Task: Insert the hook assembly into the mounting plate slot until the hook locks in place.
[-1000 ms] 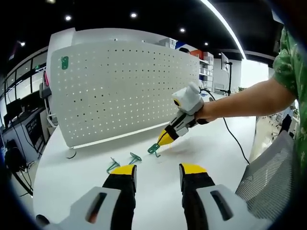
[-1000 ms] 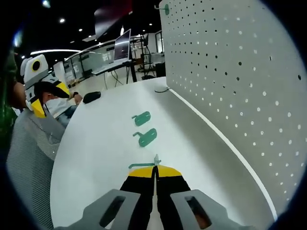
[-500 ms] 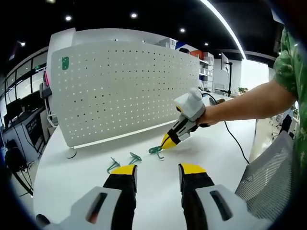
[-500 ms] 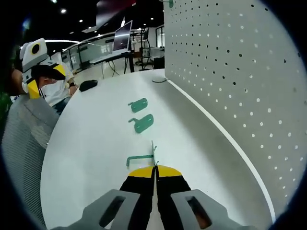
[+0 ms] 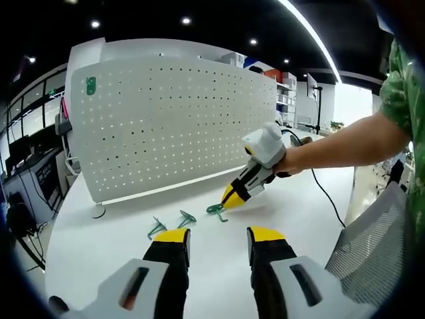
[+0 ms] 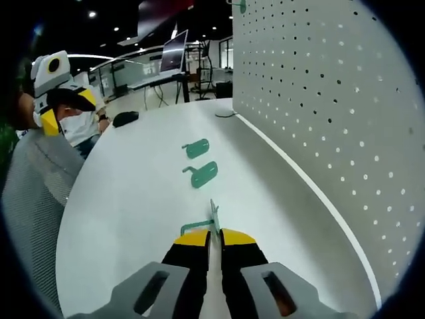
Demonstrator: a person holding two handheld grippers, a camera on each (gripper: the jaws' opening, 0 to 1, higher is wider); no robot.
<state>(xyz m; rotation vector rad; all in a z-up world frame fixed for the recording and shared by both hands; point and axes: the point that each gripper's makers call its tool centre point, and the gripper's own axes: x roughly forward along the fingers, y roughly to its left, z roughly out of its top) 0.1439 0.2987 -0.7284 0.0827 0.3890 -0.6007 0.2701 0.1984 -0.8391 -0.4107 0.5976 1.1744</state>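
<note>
A white pegboard mounting plate [image 5: 172,119] [image 6: 332,100] stands on the white table [image 5: 99,252] [image 6: 126,219], with one green hook [image 5: 89,85] hung near its top corner. My right gripper [image 6: 214,238] [image 5: 230,197] is low over the table, shut on a green hook [image 6: 211,222] [image 5: 216,209]; its jaws stand a narrow gap apart around the hook's upright plate. Two more green hooks [image 5: 157,228] [image 5: 186,217] [image 6: 196,147] [image 6: 204,173] lie on the table beyond it. My left gripper [image 5: 219,236] [image 6: 66,113] hangs back from the hooks, open with nothing between its fingers.
A mesh chair [image 5: 365,246] [image 6: 30,212] sits at the table's near edge. A black cable [image 5: 325,193] trails over the table past the person's arm [image 5: 339,143]. A dark mouse [image 6: 125,118] lies toward the far end, with desks and a monitor [image 6: 174,58] behind.
My right gripper's jaws have parted slightly around the hook plate, and the hook has stayed low by the table. The left gripper has held still.
</note>
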